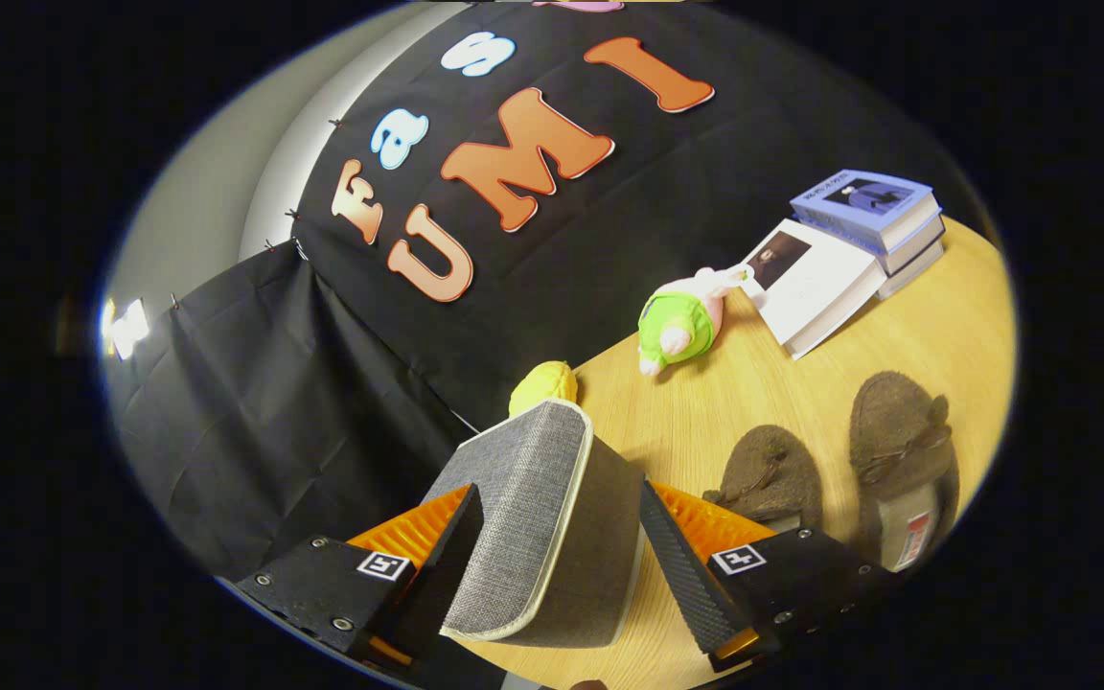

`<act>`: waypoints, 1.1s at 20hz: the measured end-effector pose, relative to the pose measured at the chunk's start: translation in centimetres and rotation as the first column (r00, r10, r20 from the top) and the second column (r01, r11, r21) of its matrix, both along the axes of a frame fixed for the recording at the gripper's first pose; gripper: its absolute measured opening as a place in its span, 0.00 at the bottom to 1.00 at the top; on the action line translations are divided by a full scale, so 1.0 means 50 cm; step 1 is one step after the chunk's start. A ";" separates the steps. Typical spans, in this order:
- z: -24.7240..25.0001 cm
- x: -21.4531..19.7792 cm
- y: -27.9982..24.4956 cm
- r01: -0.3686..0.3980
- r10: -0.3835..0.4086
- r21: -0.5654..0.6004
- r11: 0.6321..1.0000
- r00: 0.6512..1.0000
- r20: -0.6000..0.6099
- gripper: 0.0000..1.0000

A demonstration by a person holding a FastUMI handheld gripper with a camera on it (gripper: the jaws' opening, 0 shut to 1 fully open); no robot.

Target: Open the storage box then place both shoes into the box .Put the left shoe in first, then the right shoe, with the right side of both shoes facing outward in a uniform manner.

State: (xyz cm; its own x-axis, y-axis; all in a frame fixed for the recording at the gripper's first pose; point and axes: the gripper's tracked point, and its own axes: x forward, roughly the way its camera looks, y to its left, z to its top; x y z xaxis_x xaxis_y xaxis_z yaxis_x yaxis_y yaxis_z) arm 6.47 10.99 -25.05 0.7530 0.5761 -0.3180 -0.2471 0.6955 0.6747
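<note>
My gripper [562,537] is squeezing one grey box lid [538,508]. Both fingers press on it, one on each side, and the lid sticks up tilted between them. It is grey cloth with a pale edge.

I count two brown fuzzy shoes [839,470] on the wooden table [935,326]. They lie side by side, just past my right finger. The near shoe [770,476] is right next to that finger. The far shoe [900,450] has a small label inside, but it is too small to read.

I count two soft toys. One yellow toy [544,384] peeks out just behind the top of the lid. One toy in a green top [678,326] lies farther back, near the black cloth wall [255,402].

I count about four books [844,254] beyond the shoes. One white book [806,285] leans on a stack [873,216] of about three. The writing on their covers is too blurry to read.

Each finger has one little square black-and-white marker [384,565] on it.
</note>
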 end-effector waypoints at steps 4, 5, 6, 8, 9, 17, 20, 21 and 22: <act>-0.026 0.000 0.037 -0.050 0.051 0.041 0.998 0.998 -0.026 0.98; -0.030 -0.001 0.047 -0.062 0.064 0.051 0.997 0.997 -0.031 0.98; -0.035 0.001 0.057 -0.074 0.077 0.064 0.995 0.996 -0.037 0.98; -0.045 -0.001 0.074 -0.100 0.106 0.097 0.990 0.993 -0.055 0.98; -0.049 -0.002 0.086 -0.114 0.122 0.114 0.987 0.991 -0.063 0.98; -0.039 -0.016 0.140 -0.203 0.234 0.271 0.941 0.968 -0.088 0.97; -0.039 -0.019 0.142 -0.199 0.241 0.305 0.931 0.965 -0.106 0.92; -0.031 -0.019 0.140 -0.192 0.234 0.321 0.928 0.967 -0.100 0.89; -0.017 -0.018 0.131 -0.181 0.225 0.348 0.920 0.970 -0.090 0.84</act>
